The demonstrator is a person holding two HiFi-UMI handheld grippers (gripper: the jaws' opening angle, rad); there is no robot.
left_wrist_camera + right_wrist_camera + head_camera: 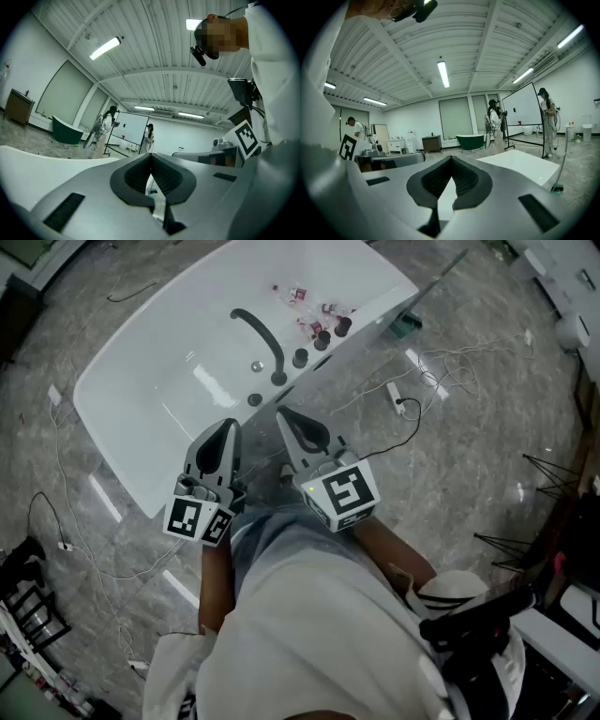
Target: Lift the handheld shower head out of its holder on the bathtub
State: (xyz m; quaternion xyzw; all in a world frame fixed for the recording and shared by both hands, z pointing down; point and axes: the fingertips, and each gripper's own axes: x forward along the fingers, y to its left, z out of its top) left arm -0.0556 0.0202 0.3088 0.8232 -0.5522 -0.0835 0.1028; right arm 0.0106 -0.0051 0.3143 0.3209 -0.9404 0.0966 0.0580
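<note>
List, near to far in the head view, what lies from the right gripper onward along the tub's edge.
right gripper → shower head → small bottles

bathtub basin [178, 381] open, bottles [314, 315] crowding rim, cables [417, 427] across floor

Tub in front, grippers close by

The bathtub [159, 399] lies on the floor ahead. The shower head [264, 334] rests along its near edge, with small bottles [314, 310] past it, maybe on the same edge. The left gripper [228, 423] and right gripper [281, 412] sit side by side just before the tub. Cables [441, 367] lie on the floor to the right.
</note>
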